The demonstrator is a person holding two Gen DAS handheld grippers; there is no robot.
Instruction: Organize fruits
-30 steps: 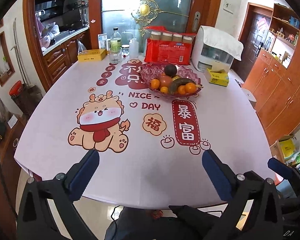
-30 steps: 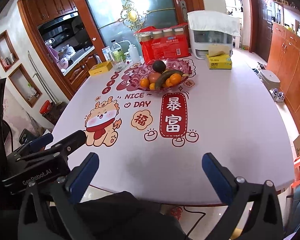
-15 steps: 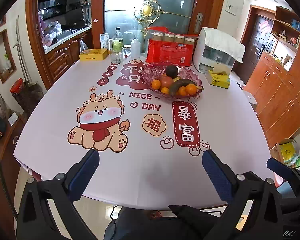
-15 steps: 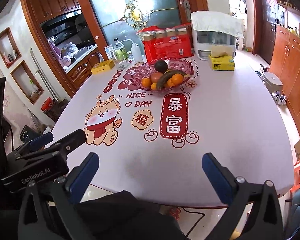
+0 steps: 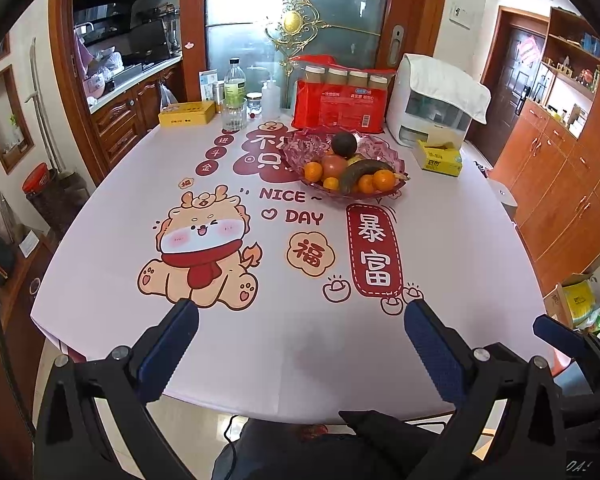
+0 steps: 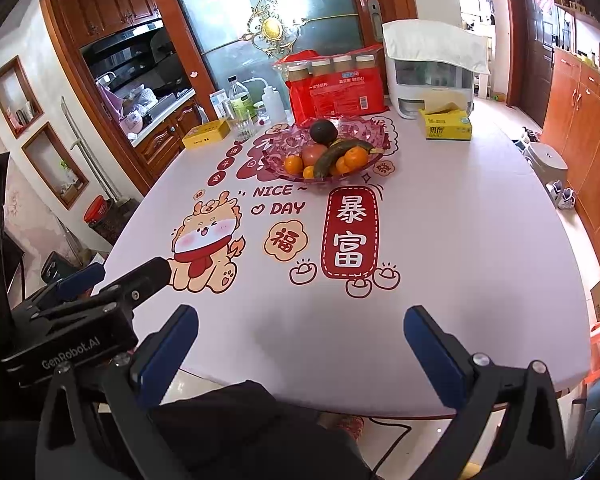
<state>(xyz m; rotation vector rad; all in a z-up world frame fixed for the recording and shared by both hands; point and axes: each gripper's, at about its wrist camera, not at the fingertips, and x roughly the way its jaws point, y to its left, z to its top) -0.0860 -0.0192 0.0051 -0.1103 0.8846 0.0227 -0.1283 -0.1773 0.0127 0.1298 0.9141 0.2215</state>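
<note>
Both grippers, left gripper (image 5: 300, 320) and right gripper (image 6: 300, 322), hang spread and empty, well short of the fruit bowl (image 5: 388, 194) ahead; its oranges (image 5: 383, 179) look firm, best pinched across the middle.

Legible markings, two found.
Tablecloth (image 5: 284, 344) print reads "NICE ~ DAY"; left gripper (image 6: 112, 280) body reads "GenRobot.AI".

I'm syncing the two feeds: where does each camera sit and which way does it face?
Left wrist: rides the open left claw, facing across the table at the pink glass fruit bowl; right claw's tip at right edge.
Right wrist: rides the open right claw, same heading; left claw at left.
Shared: bowl, dragon-print white tablecloth.
</note>
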